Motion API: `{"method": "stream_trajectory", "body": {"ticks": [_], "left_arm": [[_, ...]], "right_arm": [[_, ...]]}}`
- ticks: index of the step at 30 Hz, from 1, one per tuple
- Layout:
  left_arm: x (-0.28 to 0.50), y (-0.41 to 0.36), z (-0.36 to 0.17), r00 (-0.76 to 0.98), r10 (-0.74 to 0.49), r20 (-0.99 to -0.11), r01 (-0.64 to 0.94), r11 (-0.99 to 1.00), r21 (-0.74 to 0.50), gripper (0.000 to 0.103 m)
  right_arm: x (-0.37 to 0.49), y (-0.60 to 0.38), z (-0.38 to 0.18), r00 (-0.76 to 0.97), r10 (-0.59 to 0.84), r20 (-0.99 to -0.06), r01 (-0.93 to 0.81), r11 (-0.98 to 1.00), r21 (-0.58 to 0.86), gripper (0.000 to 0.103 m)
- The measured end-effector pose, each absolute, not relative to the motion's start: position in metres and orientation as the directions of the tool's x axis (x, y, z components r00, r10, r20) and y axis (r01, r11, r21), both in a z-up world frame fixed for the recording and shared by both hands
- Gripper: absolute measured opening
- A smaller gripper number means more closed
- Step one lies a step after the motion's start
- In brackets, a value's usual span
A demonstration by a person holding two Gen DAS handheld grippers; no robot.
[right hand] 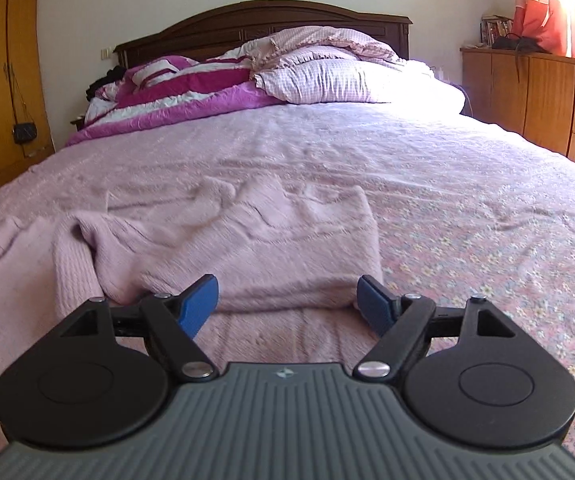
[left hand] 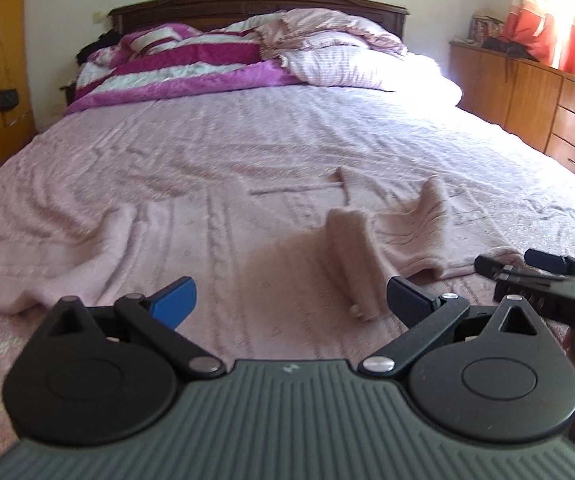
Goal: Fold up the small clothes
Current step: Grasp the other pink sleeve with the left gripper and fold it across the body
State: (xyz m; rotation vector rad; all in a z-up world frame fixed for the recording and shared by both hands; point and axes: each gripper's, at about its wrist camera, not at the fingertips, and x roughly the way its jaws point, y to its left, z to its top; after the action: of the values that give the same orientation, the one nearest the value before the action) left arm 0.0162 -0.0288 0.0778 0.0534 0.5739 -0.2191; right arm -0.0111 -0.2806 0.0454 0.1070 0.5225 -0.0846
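The pale pink knitted sweater [right hand: 223, 248] lies rumpled on the pink bedspread [right hand: 467, 208] near the foot of the bed, well apart from the pillows and the striped magenta quilt [right hand: 191, 100] piled by the dark wooden headboard [right hand: 263, 20]. In the right wrist view its body looks partly doubled over, with a thick straight edge nearest the camera and ridged, uneven folds farther back; a sleeve or loose flap trails off the sweater's left side. In the left wrist view one narrow part of the sweater [left hand: 351, 256] stands up in a soft peak. The right gripper [right hand: 289, 304] sits just short of the sweater's near edge, its blue fingers [right hand: 201, 300] spread wide with nothing between them. The left gripper [left hand: 291, 300] is likewise released, fingers parted and empty, low over the sweater's left portion. Judging by this, one fold has been laid and let go, and the step in hand is choosing the next grip. The next move likely calls for each gripper to pinch an edge or corner of the sweater, flatten the raised peak, and carry the loose side across the body without dragging the layers already stacked.
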Motion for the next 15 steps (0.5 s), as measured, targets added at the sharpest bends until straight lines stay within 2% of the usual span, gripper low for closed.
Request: {"method": "stream_trajectory", "body": {"ticks": [5, 7, 13, 14, 15], "left_arm": [[0.032, -0.052, 0.073, 0.813, -0.219, -0.54, 0.29, 0.956, 0.05, 0.093], [0.038, -0.061, 0.068, 0.804, -0.234, -0.547, 0.321, 0.945, 0.067, 0.084], [0.062, -0.071, 0.048, 0.741, -0.242, -0.627, 0.349, 0.936, 0.052, 0.075], [0.066, -0.072, 0.045, 0.733, -0.239, -0.637, 0.351, 0.935, 0.052, 0.071], [0.069, -0.071, 0.042, 0.721, -0.247, -0.647, 0.36, 0.932, 0.045, 0.049]], "right_arm": [[-0.007, -0.286, 0.033, 0.854, -0.059, -0.516, 0.122, 0.988, 0.089, 0.082], [-0.004, -0.284, 0.031, 0.852, -0.06, -0.52, 0.122, 0.989, 0.084, 0.082], [0.002, -0.283, 0.024, 0.843, -0.057, -0.536, 0.117, 0.99, 0.079, 0.089], [0.002, -0.281, 0.023, 0.843, -0.058, -0.535, 0.117, 0.99, 0.077, 0.09], [0.003, -0.28, 0.022, 0.843, -0.059, -0.535, 0.117, 0.99, 0.074, 0.09]]}}
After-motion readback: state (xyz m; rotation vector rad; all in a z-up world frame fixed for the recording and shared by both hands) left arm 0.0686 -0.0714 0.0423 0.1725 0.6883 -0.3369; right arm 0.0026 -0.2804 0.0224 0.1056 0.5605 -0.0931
